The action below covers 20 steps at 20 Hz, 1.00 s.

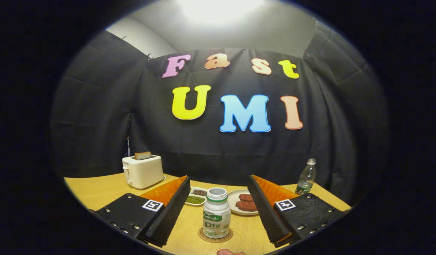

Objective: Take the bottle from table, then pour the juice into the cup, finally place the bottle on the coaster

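Gripper view: jaws (218, 216) wide open, empty, flanking bottle (216, 216) on coaster (215, 238); plate (235, 203), dish (196, 196), toaster (142, 171) beyond.

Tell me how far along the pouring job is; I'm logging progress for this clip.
It looks like the final step is done: the bottle stands upright on the coaster. The gripper is open, its fingers set apart on either side of the bottle, touching nothing. Whether juice was poured cannot be told from this view. Nothing obvious is left but drawing the gripper away.
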{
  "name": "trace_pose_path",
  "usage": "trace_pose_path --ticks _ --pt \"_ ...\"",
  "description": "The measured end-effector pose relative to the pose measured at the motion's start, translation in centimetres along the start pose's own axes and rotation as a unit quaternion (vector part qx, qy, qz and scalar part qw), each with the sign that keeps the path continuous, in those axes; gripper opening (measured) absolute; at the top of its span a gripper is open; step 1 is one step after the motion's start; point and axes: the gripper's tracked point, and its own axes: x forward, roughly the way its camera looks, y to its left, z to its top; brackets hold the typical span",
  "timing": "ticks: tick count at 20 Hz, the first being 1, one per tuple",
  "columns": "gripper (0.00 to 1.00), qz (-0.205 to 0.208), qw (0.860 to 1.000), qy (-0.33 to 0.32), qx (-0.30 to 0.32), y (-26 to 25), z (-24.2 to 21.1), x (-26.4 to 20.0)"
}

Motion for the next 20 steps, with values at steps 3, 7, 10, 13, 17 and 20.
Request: trace_pose_path --ticks 3,7,10,13,17,20 --pt "0.99 0.004 1.0 -0.004 -0.014 0.6 2.9 -1.4" --pt "0.99 0.006 1.0 -0.007 -0.019 0.6 4.4 -2.7" --pt "0.99 -0.004 1.0 -0.001 -0.023 -0.3 4.1 -3.0" --pt "0.99 -0.005 1.0 0.004 -0.024 -0.7 3.6 -3.4" --pt "0.99 -0.012 1.0 -0.004 -0.022 -2.1 3.8 -3.9" --pt "0.99 -0.003 1.0 -0.016 -0.017 -3.3 3.5 -4.8"
